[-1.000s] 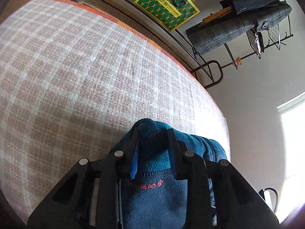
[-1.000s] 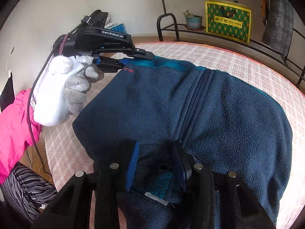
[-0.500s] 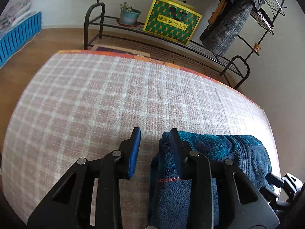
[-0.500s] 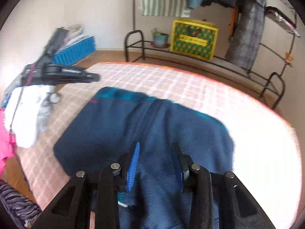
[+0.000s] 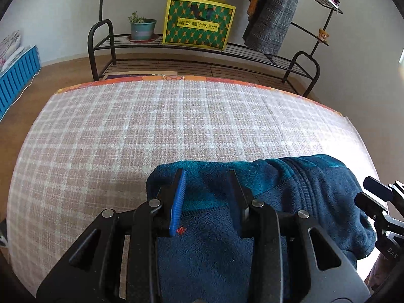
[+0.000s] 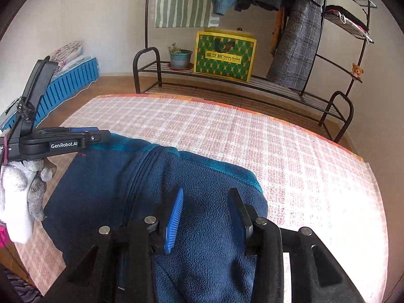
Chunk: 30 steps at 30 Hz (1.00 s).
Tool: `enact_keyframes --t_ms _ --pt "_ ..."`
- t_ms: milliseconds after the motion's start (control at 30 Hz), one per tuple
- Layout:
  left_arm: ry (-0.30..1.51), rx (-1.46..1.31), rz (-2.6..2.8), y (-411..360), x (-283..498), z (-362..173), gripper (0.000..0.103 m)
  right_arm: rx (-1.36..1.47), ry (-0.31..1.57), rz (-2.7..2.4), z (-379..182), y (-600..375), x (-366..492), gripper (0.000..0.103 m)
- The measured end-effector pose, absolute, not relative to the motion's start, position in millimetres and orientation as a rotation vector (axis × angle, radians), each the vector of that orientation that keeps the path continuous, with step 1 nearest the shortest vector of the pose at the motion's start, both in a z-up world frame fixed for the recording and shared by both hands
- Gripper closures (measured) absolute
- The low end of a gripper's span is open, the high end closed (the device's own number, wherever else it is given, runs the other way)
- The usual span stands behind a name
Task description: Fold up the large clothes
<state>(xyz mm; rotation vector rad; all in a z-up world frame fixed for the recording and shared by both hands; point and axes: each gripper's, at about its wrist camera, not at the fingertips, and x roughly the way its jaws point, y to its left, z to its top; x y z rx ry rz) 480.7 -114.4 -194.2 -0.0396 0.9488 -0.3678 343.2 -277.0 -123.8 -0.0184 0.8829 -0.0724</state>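
A dark blue fleece jacket (image 5: 303, 181) with a teal collar and a zip lies folded on the checked bed cover (image 5: 126, 126). My left gripper (image 5: 205, 174) hovers over its left folded edge, jaws apart, with the fleece showing below them and not pinched. From the right wrist view, the left gripper (image 6: 106, 135) hangs just above the jacket's (image 6: 113, 176) teal corner, held by a white-gloved hand (image 6: 17, 202). My right gripper (image 6: 206, 192) stands above the jacket's right part, and its jaws are opening with nothing clamped between them. Its tip (image 5: 371, 184) shows at the right edge.
The bed cover (image 6: 277, 151) stretches bare beyond the jacket to an orange far edge. Behind it stand a black metal rack (image 5: 227, 50) with a potted plant (image 5: 141, 27) and a green-yellow bag (image 5: 197, 25), hanging clothes (image 6: 295, 38), and a blue crate (image 6: 70, 83) at left.
Both grippers have let go of the fleece they were shut on. The left one rolled level and moved back over the folded edge; the right one rose and tipped up.
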Motion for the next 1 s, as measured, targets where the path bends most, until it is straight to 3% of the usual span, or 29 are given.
enact_keyframes --t_ms 200,333,567,867,1000 --pt "1.046 -0.115 -0.319 -101.3 511.7 -241.5 0.063 0.07 1.0 -0.051 -169.5 -306.9 354.9 0.06" --pt "1.046 -0.103 -0.313 -100.4 510.6 -230.2 0.06 0.111 1.019 -0.05 -171.3 -314.0 351.2 0.058" --pt "1.003 -0.081 -0.422 -76.2 443.3 -186.0 0.062 0.159 0.978 0.044 -134.0 -316.5 299.8 0.061" --pt "1.149 -0.17 -0.431 -38.4 395.2 -240.0 0.057 0.218 1.087 0.08 -178.5 -320.4 252.3 0.063" --pt "1.129 -0.121 -0.443 -38.5 389.7 -230.9 0.054 0.194 1.098 0.094 -176.1 -322.3 243.3 0.063"
